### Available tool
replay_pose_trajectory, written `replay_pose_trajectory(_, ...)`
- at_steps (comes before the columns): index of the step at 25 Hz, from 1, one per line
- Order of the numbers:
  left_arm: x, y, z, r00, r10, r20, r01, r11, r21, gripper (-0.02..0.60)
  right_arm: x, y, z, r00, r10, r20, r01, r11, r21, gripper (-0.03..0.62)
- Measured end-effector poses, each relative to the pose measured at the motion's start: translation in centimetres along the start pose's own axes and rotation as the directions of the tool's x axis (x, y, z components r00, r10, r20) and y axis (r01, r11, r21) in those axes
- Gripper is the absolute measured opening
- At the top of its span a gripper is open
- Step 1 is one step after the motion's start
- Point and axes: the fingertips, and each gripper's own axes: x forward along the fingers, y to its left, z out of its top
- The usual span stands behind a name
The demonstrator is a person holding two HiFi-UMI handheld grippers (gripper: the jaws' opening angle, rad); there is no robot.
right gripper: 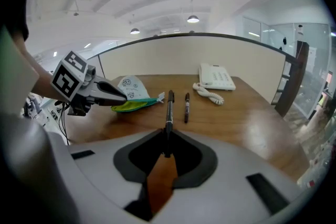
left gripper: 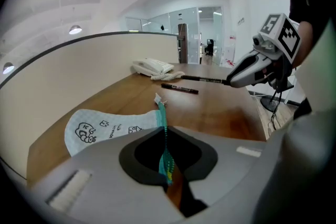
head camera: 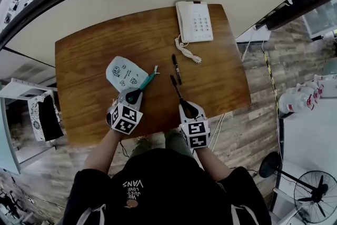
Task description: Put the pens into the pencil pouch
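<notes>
One black pen (head camera: 175, 87): pinched at near end in right claw (head camera: 185, 105), tip pointing far. Just beyond, second pen (head camera: 176, 68) flat on desk (head camera: 84, 60). Likely light, stiff, slick; best taken mid-barrel. Left of both, soft pencil pouch (head camera: 124, 74), zipper edge clamped in left claw (head camera: 134, 95); contents unseen.

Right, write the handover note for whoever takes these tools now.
Left tool: shut on the pencil pouch at its teal zipper edge; the pouch lies on the table.
Right tool: shut on a black pen, apart from the pouch.
Second pen: loose on the table beside the held one.
Done: pouch and one pen gripped; no pen seen in the pouch.
Left: put both pens in.
</notes>
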Motion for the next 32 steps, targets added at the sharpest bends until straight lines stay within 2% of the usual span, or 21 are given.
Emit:
replay_pose_trajectory(9,-2.4,1.4,4.1,0.988,0.045,0.148,-0.038,0.998,-0.050,0.025,0.6,4.4,0.0,0.993,0.113,-0.014,-0.114,0.991,-0.074,0.067)
replay_pose_trajectory(15,-3.9,1.2,6.9,0.973,0.027,0.227,-0.017,0.999,-0.044,0.025,0.6,5.9,0.8,0.988,0.153,-0.014,-0.154,0.981,-0.121,0.067)
replay_pose_trajectory(26,-3.7,-1.2,8.2,0.965,-0.036,0.259,0.042,0.999,-0.018,0.025,1.6,8.4,3.5,0.975,0.217,-0.038,-0.219,0.944,-0.248,0.067)
replay_pose_trajectory(32,-3.6,-2.4,8.3,0.955,-0.062,0.289,0.080,0.996,-0.050,0.025,3.6,8.9,5.1,0.969,0.240,-0.054,-0.245,0.930,-0.275,0.067)
